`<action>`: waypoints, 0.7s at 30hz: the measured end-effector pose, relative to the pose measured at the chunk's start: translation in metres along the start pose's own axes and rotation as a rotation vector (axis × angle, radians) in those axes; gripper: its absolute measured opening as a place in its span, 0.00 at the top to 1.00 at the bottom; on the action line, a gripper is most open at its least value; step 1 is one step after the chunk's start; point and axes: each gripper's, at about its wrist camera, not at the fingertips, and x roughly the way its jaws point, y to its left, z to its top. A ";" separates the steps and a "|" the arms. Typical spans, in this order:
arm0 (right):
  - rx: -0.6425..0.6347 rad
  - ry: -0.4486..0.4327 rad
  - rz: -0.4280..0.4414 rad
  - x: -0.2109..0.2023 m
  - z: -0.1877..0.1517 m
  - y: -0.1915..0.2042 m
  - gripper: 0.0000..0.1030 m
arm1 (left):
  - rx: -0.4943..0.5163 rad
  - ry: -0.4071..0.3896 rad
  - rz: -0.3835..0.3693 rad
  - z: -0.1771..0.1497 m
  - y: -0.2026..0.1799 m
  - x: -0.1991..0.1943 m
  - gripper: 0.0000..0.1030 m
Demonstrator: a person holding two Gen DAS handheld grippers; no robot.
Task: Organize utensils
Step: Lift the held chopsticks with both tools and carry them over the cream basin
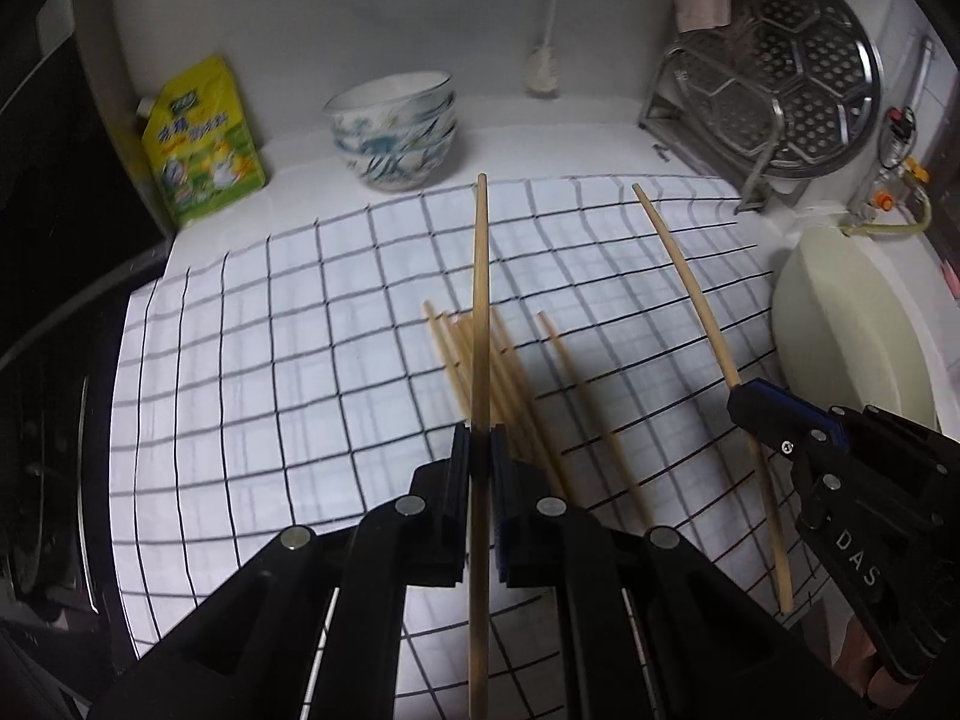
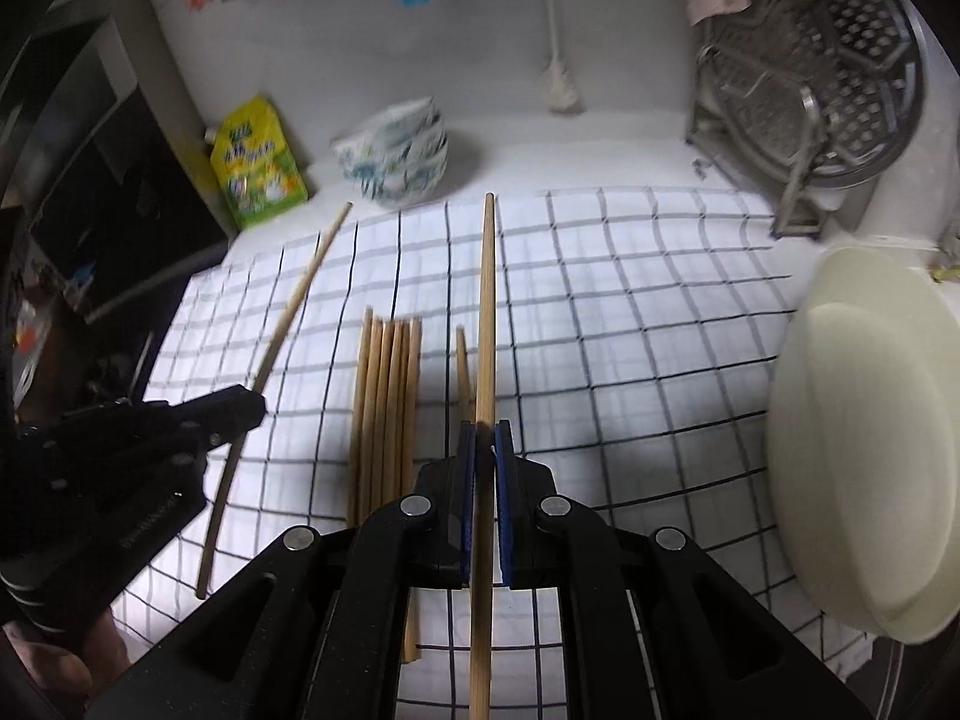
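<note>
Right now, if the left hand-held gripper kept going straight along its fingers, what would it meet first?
Probably the stacked bowls at the back of the checked cloth, a little left of its line; the held chopstick would arrive first. Depth is uncertain.

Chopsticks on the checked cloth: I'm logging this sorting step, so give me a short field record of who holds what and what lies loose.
left gripper: shut on one chopstick, pointing away toward the bowls
right gripper: shut on another chopstick
loose chopsticks: bundle lying side by side on the checked cloth, one more beside it
stacked bowls: beyond the cloth, upright
yellow pouch: left of the bowls, against the wall
</note>
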 end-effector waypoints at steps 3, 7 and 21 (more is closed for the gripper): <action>0.028 -0.034 -0.009 -0.018 0.005 -0.008 0.94 | 0.033 -0.018 -0.028 0.009 -0.013 -0.008 0.93; 0.049 -0.054 -0.020 -0.034 0.010 -0.026 0.94 | 0.063 -0.029 -0.067 0.020 -0.039 -0.013 0.93; 0.138 -0.102 -0.090 -0.074 0.023 -0.178 0.94 | 0.148 -0.070 -0.167 0.067 -0.184 -0.012 0.93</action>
